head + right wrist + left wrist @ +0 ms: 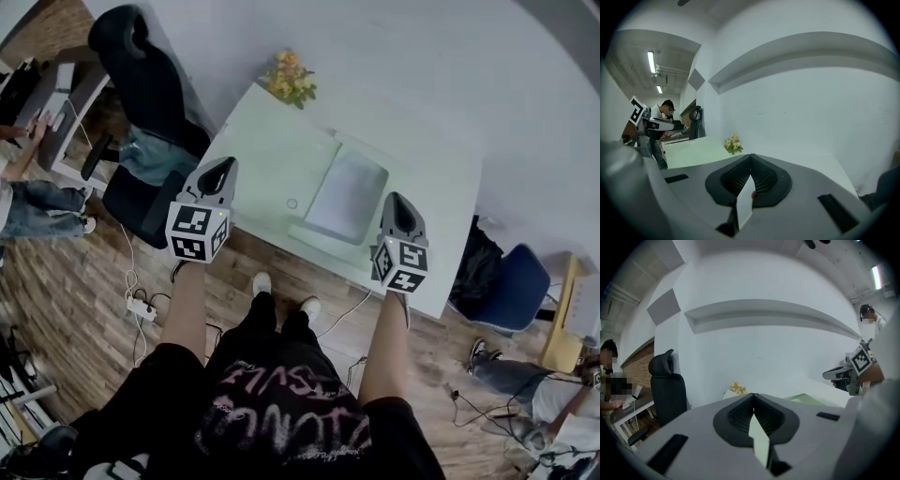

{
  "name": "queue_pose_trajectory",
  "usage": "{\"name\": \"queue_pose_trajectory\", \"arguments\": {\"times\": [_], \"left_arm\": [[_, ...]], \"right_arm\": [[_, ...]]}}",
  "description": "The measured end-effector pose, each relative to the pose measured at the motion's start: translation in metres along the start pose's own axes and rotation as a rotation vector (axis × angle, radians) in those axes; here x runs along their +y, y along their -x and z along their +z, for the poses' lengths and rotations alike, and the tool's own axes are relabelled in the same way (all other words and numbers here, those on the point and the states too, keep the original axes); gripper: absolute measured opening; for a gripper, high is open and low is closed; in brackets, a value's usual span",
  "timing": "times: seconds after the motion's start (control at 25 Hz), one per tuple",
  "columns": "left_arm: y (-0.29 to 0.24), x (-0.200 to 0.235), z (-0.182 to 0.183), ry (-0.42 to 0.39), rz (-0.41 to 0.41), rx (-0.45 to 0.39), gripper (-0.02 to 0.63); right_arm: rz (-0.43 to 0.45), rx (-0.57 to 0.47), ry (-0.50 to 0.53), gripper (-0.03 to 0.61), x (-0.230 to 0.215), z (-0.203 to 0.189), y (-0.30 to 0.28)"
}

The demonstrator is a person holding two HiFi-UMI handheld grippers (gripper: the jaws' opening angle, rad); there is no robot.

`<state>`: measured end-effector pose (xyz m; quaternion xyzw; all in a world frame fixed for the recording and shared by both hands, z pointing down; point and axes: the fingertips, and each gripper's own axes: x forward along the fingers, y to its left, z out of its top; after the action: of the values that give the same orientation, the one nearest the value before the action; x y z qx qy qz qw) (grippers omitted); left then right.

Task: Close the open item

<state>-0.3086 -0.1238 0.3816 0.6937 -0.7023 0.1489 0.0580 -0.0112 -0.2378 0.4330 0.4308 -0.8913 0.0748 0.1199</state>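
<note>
The grey laptop [345,197] lies near the front edge of the desk [267,155], about mid-way; I cannot read how far its lid is open. The left gripper [221,171] hovers by the front left corner and the right gripper [397,202] over the front edge, both with fingers pressed together and holding nothing. The approach seems not yet begun; the next move is to reach the lid.

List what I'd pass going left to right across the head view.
Black office chair → left gripper → flowers → grey flat item on the table → right gripper → blue chair.
</note>
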Motion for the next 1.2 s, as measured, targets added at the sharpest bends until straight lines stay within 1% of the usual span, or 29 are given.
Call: {"name": "queue_pose_trajectory", "arguments": {"times": [0.16,0.36,0.48,0.64,0.8,0.92,1.04,1.2], "left_arm": [[-0.005,0.012,-0.005,0.008,0.006,0.01,0.003],[0.001,0.043,-0.015,0.027,0.053,0.025,0.003],[0.007,0.064,-0.025,0.029,0.087,0.047,0.003],[0.015,0.087,-0.039,0.038,0.112,0.077,0.003],[0.012,0.098,-0.056,0.072,0.107,0.122,0.005],[0.007,0.099,-0.067,0.11,0.088,0.147,0.051],[0.004,0.102,-0.076,0.13,0.075,0.161,0.088],[-0.002,0.102,-0.089,0.167,0.039,0.2,0.141]], "right_arm": [[0.025,0.016,0.017,0.012,0.014,0.0,-0.015],[0.086,0.033,0.037,0.012,0.045,0.001,-0.043],[0.124,0.041,0.045,0.012,0.066,-0.001,-0.061],[0.154,0.051,0.052,0.012,0.088,-0.002,-0.077],[0.165,0.071,0.053,0.012,0.096,-0.009,-0.087],[0.16,0.085,0.052,0.012,0.096,-0.013,-0.091],[0.157,0.097,0.054,0.012,0.098,-0.018,-0.093],[0.151,0.112,0.054,0.012,0.098,-0.024,-0.095]]}}
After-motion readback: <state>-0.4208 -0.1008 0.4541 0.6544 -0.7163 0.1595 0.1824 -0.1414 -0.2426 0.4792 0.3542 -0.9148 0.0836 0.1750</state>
